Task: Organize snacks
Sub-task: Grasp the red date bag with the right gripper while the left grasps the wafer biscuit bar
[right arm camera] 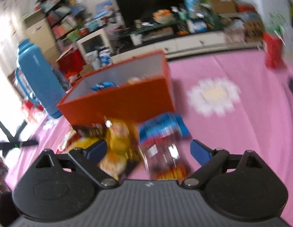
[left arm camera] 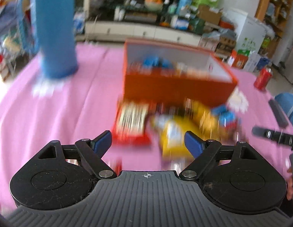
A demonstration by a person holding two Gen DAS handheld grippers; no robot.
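An open orange box [left arm camera: 174, 87] [right arm camera: 123, 102] with snack packs inside sits on the pink cloth. A blurred pile of loose snacks lies in front of it: a red-and-white striped pack [left arm camera: 132, 121], a yellow bag [left arm camera: 174, 138] [right arm camera: 119, 138] and a blue pack [left arm camera: 225, 116] [right arm camera: 163, 128]. My left gripper [left arm camera: 148, 141] is open above the pile's near edge, nothing between its blue pads. My right gripper [right arm camera: 149, 150] is open too, hovering over the yellow bag and a clear-wrapped pack [right arm camera: 165, 160], pads apart from them.
A tall blue thermos [left arm camera: 53, 30] [right arm camera: 38, 79] stands left of the box. A red can [left arm camera: 262, 78] [right arm camera: 272, 51] stands far right on the cloth. The other gripper's black arm [left arm camera: 275, 133] reaches in from the right. A cluttered cabinet lies beyond the table.
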